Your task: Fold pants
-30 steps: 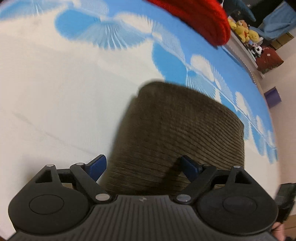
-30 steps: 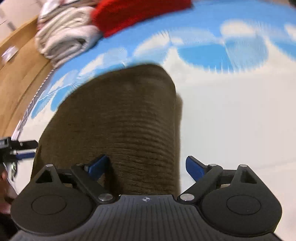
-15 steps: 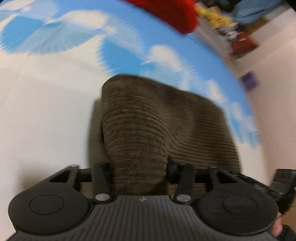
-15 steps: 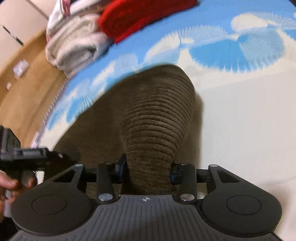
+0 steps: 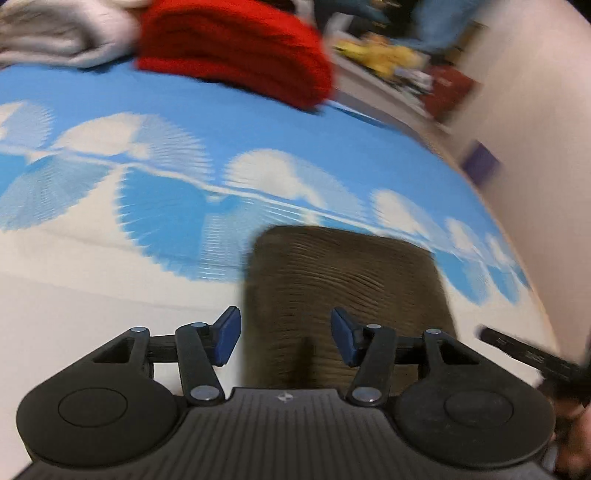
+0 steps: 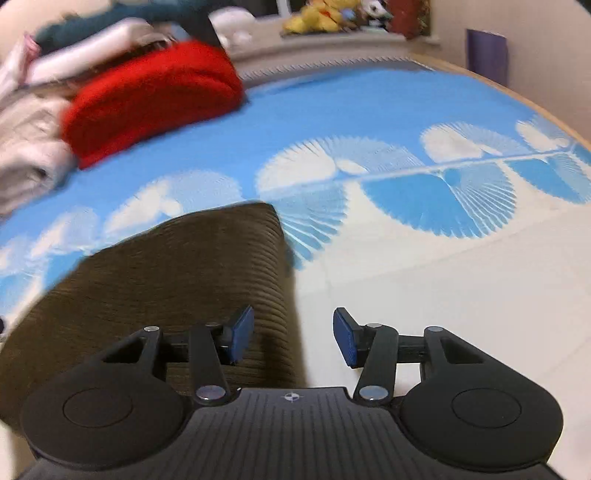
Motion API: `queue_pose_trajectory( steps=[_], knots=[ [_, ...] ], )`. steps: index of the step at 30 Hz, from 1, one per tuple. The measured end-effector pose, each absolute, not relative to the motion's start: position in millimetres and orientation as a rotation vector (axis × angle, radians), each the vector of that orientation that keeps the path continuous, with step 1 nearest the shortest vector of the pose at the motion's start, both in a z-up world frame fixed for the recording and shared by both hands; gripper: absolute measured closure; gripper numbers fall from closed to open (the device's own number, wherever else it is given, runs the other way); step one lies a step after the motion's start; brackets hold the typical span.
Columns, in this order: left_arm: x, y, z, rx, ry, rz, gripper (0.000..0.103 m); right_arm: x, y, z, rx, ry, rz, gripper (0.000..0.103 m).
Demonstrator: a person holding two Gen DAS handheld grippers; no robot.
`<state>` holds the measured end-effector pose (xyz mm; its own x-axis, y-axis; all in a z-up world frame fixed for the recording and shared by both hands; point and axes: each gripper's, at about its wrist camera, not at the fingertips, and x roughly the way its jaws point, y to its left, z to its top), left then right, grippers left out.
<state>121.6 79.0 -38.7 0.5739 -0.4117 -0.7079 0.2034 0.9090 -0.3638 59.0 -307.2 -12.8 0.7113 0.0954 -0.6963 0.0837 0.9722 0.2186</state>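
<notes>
The brown corduroy pants (image 5: 347, 280) lie folded flat on the blue-and-white mat (image 5: 110, 258). My left gripper (image 5: 286, 338) hovers above their near left corner, its jaws opening; the blue pads (image 5: 227, 336) touch no cloth. In the right wrist view the pants (image 6: 177, 266) fill the lower left. My right gripper (image 6: 291, 339) hangs over their right edge, jaws opening too, one pad above the cloth and the other above bare mat. Nothing is pinched in either. The right gripper's black body (image 5: 532, 358) shows at the left wrist view's right edge.
A folded red garment (image 6: 155, 96) and pale folded clothes (image 6: 26, 147) sit at the mat's far side. Plush toys (image 6: 317, 14) line a ledge behind. A purple box (image 6: 485, 55) stands by the wall.
Half a second ago both grippers were shut on bunched pants cloth. Both have since let go, and the pants lie flat. Both grippers have drawn back and risen.
</notes>
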Motion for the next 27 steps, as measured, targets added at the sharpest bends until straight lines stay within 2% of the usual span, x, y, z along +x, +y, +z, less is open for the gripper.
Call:
queue_pose_trajectory(
  steps=[1,3,4,6,7,10,13,15,17,19,25,27],
  knots=[
    [119.1,71.9,-40.0,-0.224,0.901,-0.408,0.054,50.2,-304.2,-11.6,0.216,0.772,0.058,0.052],
    [115.0,53.1,-52.5,-0.133,0.969,-0.494,0.07,39.4,-283.2,-12.1,0.149,0.775,0.167,0.052],
    [112.6,42.5,-63.2,-0.069,1.024,-0.508,0.074,35.2,-274.6,-15.9,0.123,0.793,0.206,0.052],
    [105.2,24.9,-92.2,0.136,1.131,-0.477,0.074,28.2,-266.4,-38.0,0.063,0.895,0.228,0.051],
    [98.5,22.4,-96.4,0.178,1.124,-0.474,0.074,24.2,-264.2,-50.0,0.027,0.916,0.206,0.05],
    [92.0,26.5,-88.0,0.154,1.098,-0.454,0.074,16.5,-265.8,-47.1,0.03,0.899,0.18,0.049],
    [83.8,37.7,-84.6,0.104,1.096,-0.427,0.068,10.9,-274.3,-34.4,0.086,0.876,0.137,0.048],
    [84.1,41.5,-80.9,0.09,1.084,-0.398,0.053,3.6,-279.3,-35.9,0.114,0.884,0.103,0.044],
    [84.2,45.0,-74.1,0.041,1.066,-0.379,0.046,-9.1,-281.9,-41.6,0.148,0.895,0.069,0.023],
    [86.8,47.4,-72.9,-0.013,1.076,-0.362,0.041,-11.6,-293.5,-50.2,0.228,0.902,0.023,0.013],
    [89.3,48.8,-81.4,-0.084,1.122,-0.325,0.037,-13.0,-318.4,-74.6,0.531,0.965,0.046,0.014],
    [90.9,44.1,-84.0,-0.073,1.124,-0.325,0.034,-12.7,-317.7,-76.6,0.56,0.965,0.067,0.018]
  ],
)
